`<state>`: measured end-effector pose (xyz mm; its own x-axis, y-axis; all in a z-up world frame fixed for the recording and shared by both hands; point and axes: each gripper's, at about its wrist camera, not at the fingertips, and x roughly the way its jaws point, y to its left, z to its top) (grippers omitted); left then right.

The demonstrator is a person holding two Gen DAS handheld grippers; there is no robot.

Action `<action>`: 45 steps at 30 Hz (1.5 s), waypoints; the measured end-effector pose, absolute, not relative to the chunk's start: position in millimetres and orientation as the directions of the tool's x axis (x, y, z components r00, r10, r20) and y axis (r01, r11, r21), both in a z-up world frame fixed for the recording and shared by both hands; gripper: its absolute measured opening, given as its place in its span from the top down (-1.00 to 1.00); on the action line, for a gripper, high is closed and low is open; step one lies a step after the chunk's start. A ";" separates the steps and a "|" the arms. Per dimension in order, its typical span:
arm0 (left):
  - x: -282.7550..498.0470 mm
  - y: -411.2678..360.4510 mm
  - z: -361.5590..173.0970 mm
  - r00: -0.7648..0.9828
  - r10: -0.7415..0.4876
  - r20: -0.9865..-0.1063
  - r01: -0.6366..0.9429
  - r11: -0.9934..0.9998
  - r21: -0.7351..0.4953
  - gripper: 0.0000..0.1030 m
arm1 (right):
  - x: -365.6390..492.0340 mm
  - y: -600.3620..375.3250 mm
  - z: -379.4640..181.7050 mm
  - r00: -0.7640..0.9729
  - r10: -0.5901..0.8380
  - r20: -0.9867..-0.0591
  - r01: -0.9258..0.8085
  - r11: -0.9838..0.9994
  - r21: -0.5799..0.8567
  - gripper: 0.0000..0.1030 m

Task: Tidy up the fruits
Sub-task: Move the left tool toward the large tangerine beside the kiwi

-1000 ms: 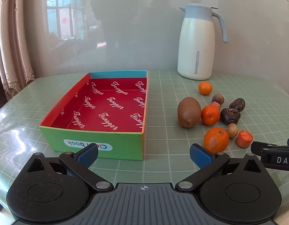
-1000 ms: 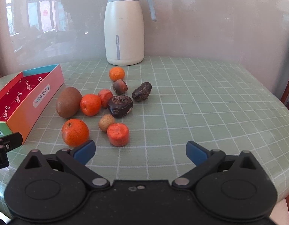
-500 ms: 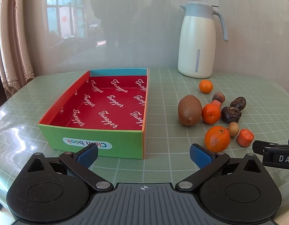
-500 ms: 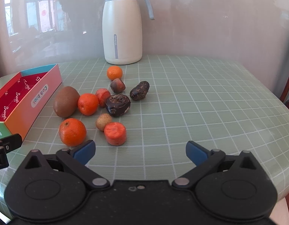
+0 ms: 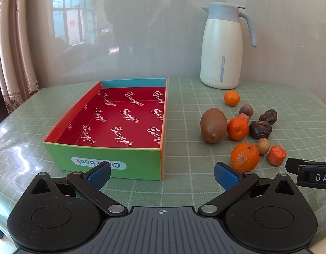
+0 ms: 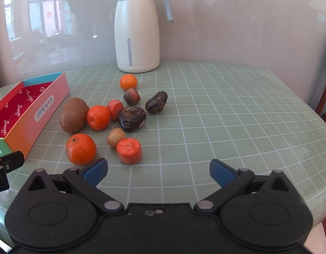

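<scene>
While level above the table (image 6: 226,110), both grippers stand wide apart, empty.

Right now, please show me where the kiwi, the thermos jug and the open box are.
kiwi (image 6: 74,115): right wrist view, middle of its brown skin.
thermos jug (image 6: 137,36): right wrist view, centre of its cream body.
open box (image 5: 103,160): left wrist view, its green near wall.

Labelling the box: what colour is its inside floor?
Red with white script lettering, on the open cardboard box; clearest in the left wrist view.
</scene>
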<state>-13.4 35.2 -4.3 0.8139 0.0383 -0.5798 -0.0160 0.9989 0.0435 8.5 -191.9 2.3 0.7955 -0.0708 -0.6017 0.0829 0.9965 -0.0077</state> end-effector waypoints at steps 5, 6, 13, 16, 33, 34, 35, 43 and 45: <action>-13.4 34.0 -3.6 0.817 0.039 -0.576 -0.014 0.999 0.048 -1.00 | 7.7 -194.0 3.2 0.797 -0.074 -0.600 0.089 0.996 -0.004 -1.00; -14.2 33.5 -3.3 0.818 0.039 -0.574 -0.013 0.999 0.050 -1.00 | 7.5 -194.5 3.2 0.796 -0.074 -0.600 0.090 0.996 -0.004 -1.00; -17.1 29.1 -2.6 0.827 0.040 -0.561 0.000 0.998 0.070 -1.00 | 6.9 -198.4 4.7 0.798 -0.078 -0.597 0.099 0.995 0.002 -1.00; -16.9 27.1 -2.4 0.829 0.037 -0.559 0.007 0.997 0.076 -1.00 | 6.0 -201.9 5.6 0.800 -0.085 -0.594 0.110 0.994 0.006 -1.00; -20.0 15.9 -3.6 0.832 0.019 -0.554 0.043 0.994 0.100 -1.00 | 4.0 -211.4 8.5 0.803 -0.092 -0.590 0.140 0.990 0.036 -1.00; -19.8 14.7 -3.8 0.832 0.018 -0.554 0.047 0.994 0.103 -1.00 | 4.0 -212.1 8.6 0.803 -0.093 -0.589 0.142 0.989 0.037 -1.00; -19.9 13.3 -3.9 0.833 0.016 -0.553 0.052 0.993 0.108 -1.00 | 4.0 -213.2 8.7 0.803 -0.095 -0.588 0.146 0.989 0.039 -1.00; -22.5 -2.8 -5.4 0.843 -0.014 -0.537 0.110 0.983 0.147 -1.00 | -0.5 -225.0 12.1 0.809 -0.097 -0.580 0.176 0.981 0.081 -1.00; -23.2 -6.8 -5.4 0.846 -0.022 -0.532 0.125 0.979 0.158 -1.00 | -1.7 -228.0 13.0 0.811 -0.104 -0.576 0.188 0.978 0.088 -1.00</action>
